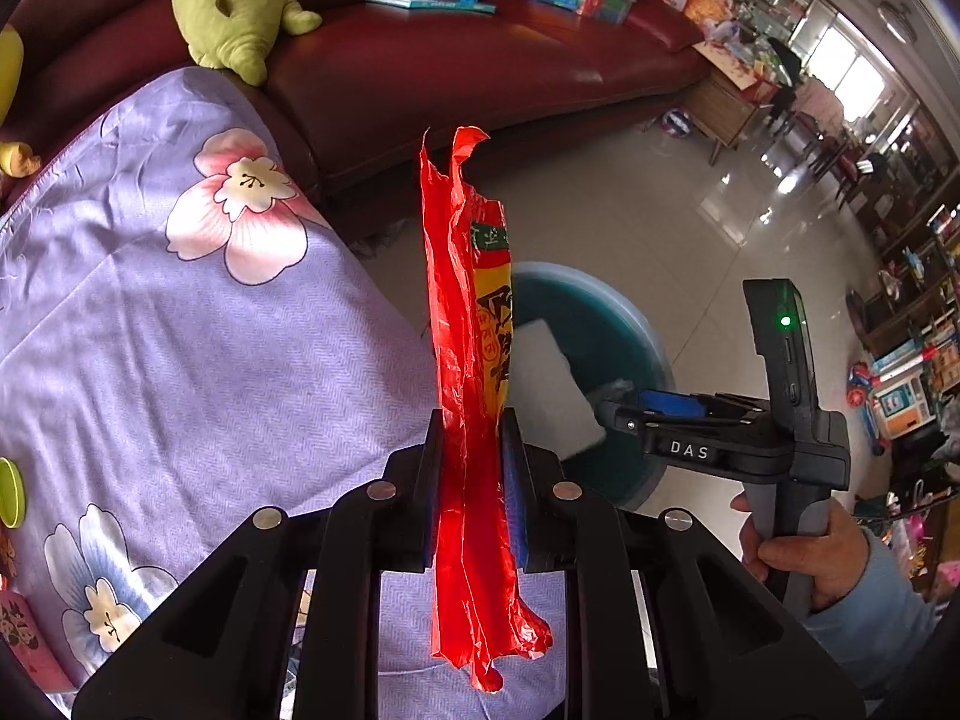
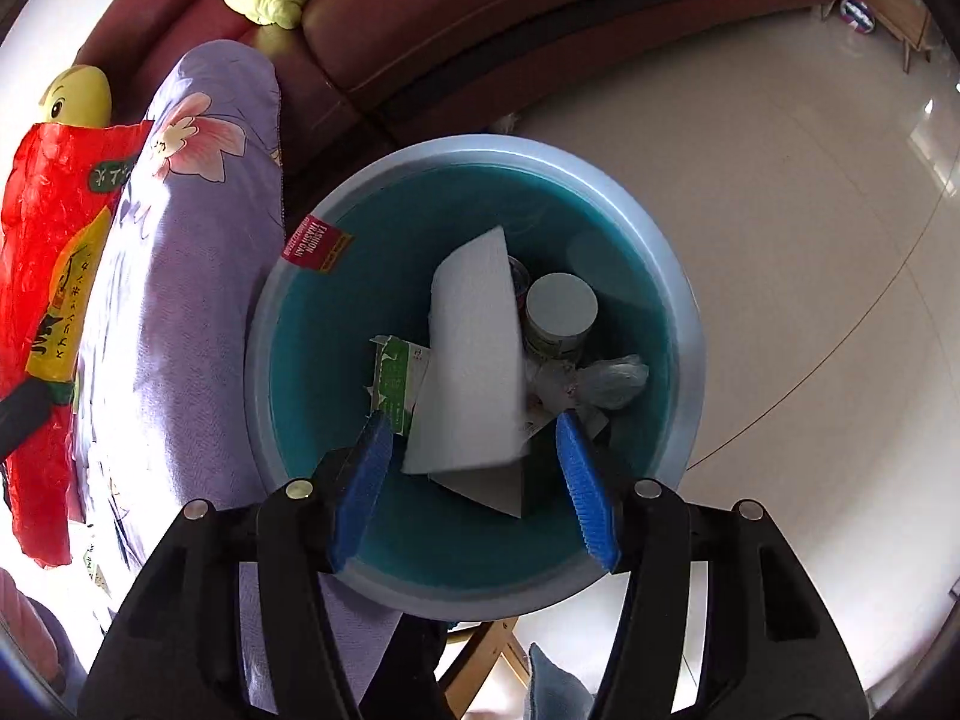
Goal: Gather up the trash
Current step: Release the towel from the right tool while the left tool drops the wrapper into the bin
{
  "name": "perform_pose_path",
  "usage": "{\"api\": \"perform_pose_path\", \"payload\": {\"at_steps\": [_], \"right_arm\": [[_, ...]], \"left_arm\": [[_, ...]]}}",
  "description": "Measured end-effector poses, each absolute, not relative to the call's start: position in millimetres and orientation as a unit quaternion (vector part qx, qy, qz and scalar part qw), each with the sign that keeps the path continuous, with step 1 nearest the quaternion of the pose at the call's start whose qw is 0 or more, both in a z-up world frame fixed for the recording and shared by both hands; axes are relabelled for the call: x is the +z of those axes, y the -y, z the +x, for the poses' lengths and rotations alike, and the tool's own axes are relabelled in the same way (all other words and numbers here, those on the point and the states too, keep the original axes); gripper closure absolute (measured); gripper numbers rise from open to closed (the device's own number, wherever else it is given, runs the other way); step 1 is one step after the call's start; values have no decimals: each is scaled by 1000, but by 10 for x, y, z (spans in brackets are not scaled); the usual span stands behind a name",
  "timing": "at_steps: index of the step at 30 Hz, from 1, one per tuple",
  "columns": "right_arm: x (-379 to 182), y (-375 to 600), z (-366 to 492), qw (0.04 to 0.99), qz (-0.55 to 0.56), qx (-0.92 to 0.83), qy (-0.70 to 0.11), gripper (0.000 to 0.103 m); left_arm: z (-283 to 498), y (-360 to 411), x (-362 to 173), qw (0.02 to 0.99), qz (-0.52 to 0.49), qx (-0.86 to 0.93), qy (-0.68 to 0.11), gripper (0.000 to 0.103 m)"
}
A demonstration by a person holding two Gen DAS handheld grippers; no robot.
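The left gripper [image 1: 471, 420] is clamped on a red plastic wrapper [image 1: 474, 324], holding it upright beside a lilac floral cushion [image 1: 180, 312]. The right gripper [image 2: 474, 438] hangs with jaws apart over a blue trash bin [image 2: 678, 276]; white paper [image 2: 474, 360] lies inside among other rubbish, touching neither blue pad. A maroon sofa [image 1: 480, 78] stands behind.

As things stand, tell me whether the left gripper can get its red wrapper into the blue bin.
Probably yes. The left gripper is shut on the red wrapper, the blue bin stands open-topped just past the bed edge, but the right gripper hangs open over its mouth and may crowd the drop.
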State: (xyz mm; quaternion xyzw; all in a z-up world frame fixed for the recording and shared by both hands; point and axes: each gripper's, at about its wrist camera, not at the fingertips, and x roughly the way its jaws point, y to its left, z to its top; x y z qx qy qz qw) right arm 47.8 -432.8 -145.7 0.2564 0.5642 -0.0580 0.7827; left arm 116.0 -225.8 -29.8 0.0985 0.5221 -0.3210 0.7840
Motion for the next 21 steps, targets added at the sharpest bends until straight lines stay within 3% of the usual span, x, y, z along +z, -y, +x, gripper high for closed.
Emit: {"api": "perform_pose_path", "payload": {"at_steps": [2, 8, 21], "right_arm": [[-1438, 4377, 442, 784, 258, -60, -561, 47], [-1268, 4585, 334, 795, 264, -83, -539, 29], [-962, 4942, 67, 801, 304, -123, -500, 27]], "left_arm": [[1164, 2324, -330, 781, 101, -323, -525, 85], [1185, 2481, -440, 771, 111, -328, -535, 85], [1205, 3126, -841, 721, 136, -363, -575, 82]]}}
